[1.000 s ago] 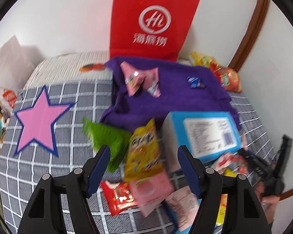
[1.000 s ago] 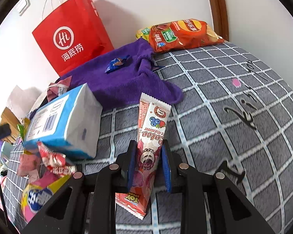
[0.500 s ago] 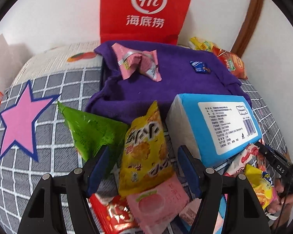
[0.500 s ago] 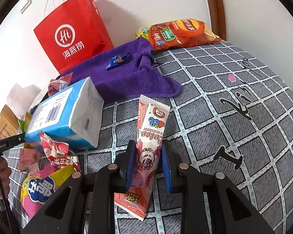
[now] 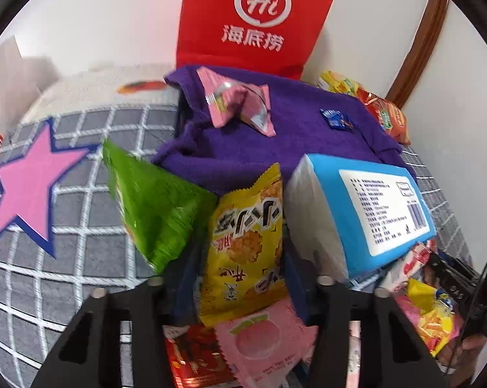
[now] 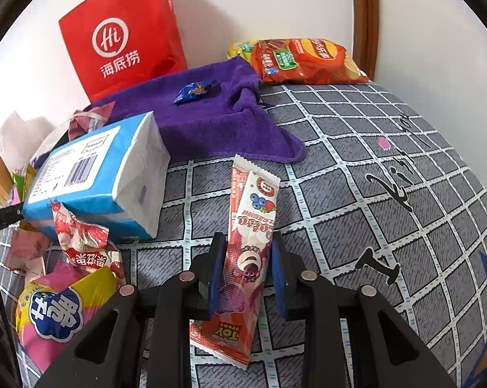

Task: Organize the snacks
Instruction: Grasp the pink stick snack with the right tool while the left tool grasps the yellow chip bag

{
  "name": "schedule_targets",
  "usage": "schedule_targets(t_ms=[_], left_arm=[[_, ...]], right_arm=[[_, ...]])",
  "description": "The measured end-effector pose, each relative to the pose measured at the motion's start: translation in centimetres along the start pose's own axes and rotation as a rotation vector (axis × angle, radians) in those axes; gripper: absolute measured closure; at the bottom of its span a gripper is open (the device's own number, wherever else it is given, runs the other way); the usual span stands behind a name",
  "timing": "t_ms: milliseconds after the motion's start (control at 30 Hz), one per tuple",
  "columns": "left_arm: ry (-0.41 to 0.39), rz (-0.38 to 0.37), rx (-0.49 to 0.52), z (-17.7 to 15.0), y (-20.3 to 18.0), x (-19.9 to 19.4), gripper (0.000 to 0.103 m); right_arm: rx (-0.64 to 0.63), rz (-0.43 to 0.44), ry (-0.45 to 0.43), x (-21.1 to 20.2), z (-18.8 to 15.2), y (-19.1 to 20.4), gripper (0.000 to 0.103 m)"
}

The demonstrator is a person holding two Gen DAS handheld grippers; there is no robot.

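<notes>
My left gripper has its two fingers on both sides of one yellow cracker packet; if the pads already press it, I cannot tell. Beside this packet I count one green bag, one blue tissue pack and one pink peach packet in front. My right gripper is closed on one long pink snack stick, above the grey checked cover. On the purple towel lies one small blue candy. Behind it stand one red paper bag and one orange chips bag.
</notes>
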State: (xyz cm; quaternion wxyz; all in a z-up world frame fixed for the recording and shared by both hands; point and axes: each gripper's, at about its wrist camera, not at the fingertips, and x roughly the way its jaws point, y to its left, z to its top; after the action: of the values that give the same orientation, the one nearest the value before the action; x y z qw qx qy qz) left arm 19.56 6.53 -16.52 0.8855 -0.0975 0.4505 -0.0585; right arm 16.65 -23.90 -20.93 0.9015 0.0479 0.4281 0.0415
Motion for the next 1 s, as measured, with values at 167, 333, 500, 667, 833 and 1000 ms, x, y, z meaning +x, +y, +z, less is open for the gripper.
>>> schedule_targets(t_ms=[167,333,500,667,833,1000], left_arm=[[-0.007,-0.004,-0.010,0.0,0.1,0.1,0.064],[-0.005,-0.003,-0.008,0.0,0.3,0.2,0.064],[0.011,-0.029,-0.037,0.1,0.8,0.3,0.062],[0.008,-0.035,-0.042,0.1,0.8,0.2,0.063],[0.003,-0.019,-0.023,0.1,0.4,0.1,0.063],[0.003,-0.033,-0.036,0.2,0.7,0.0,0.064]], right_arm=[[0.013,0.017,-0.003,-0.1,0.0,-0.2,0.072],[0.046,0.053,-0.007,-0.1,0.0,-0.8,0.073],[0.034,0.043,-0.005,-0.1,0.0,-0.6,0.072],[0.016,0.027,-0.002,-0.1,0.0,-0.3,0.070],[0.023,0.035,-0.003,-0.1,0.0,-0.3,0.070],[0.023,0.036,-0.003,-0.1,0.0,-0.3,0.070]])
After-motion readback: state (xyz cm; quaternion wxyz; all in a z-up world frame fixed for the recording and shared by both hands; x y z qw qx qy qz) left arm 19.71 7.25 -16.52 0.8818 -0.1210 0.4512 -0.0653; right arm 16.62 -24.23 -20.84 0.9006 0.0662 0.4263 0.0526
